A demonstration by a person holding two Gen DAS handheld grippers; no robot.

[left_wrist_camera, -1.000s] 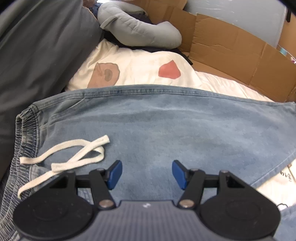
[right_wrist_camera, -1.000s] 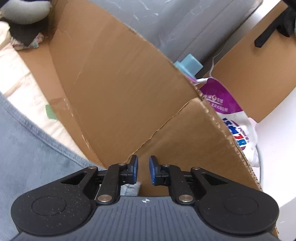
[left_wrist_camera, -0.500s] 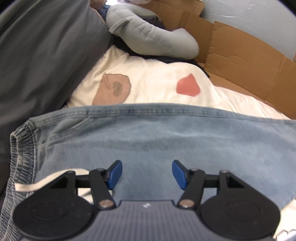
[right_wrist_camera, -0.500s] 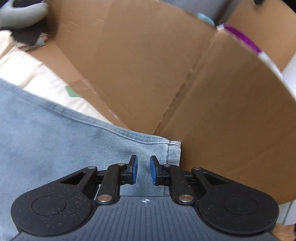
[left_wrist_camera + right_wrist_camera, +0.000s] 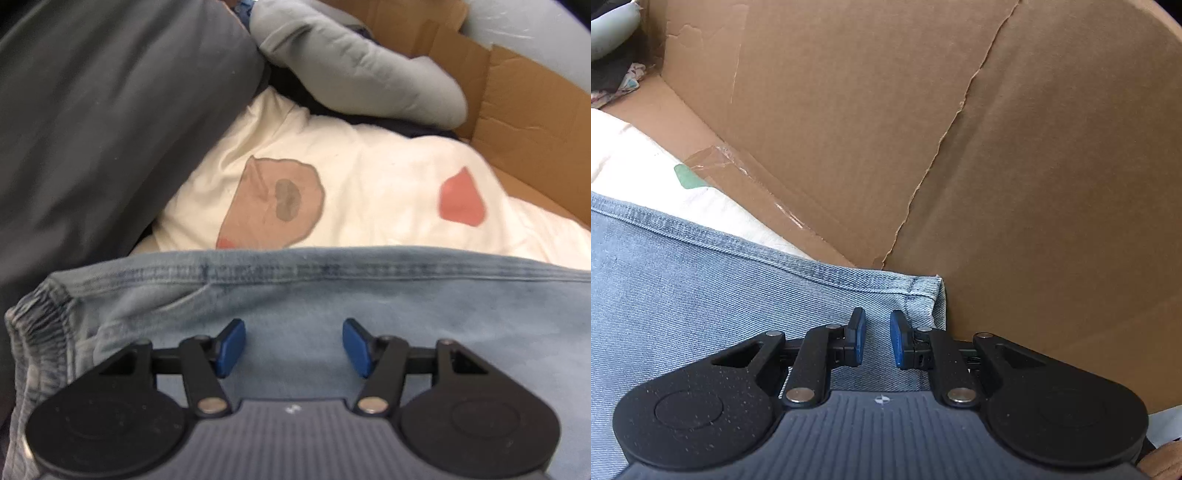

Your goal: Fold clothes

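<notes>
Light blue denim trousers (image 5: pixel 406 306) lie spread on a white printed sheet (image 5: pixel 369 177). Their gathered elastic waistband (image 5: pixel 37 325) is at the left of the left wrist view. My left gripper (image 5: pixel 293 345) hovers over the denim just behind the far seam, open wide, with nothing between its pads. In the right wrist view the trousers (image 5: pixel 701 288) end in a stitched leg hem (image 5: pixel 925 299) against a cardboard wall. My right gripper (image 5: pixel 878 339) is low over that hem corner, its pads a narrow gap apart with only cloth seen below.
A torn cardboard wall (image 5: pixel 997 166) stands close behind and to the right of the hem, and it runs along the back (image 5: pixel 524 99). A dark grey cushion (image 5: pixel 92 110) fills the left. A pale grey garment (image 5: pixel 351 74) lies at the back over dark cloth.
My left gripper slid forward over the denim toward its far seam, and the white drawstring dropped out of view. My right gripper sank toward the hem; the bottles behind the cardboard are gone from view.
</notes>
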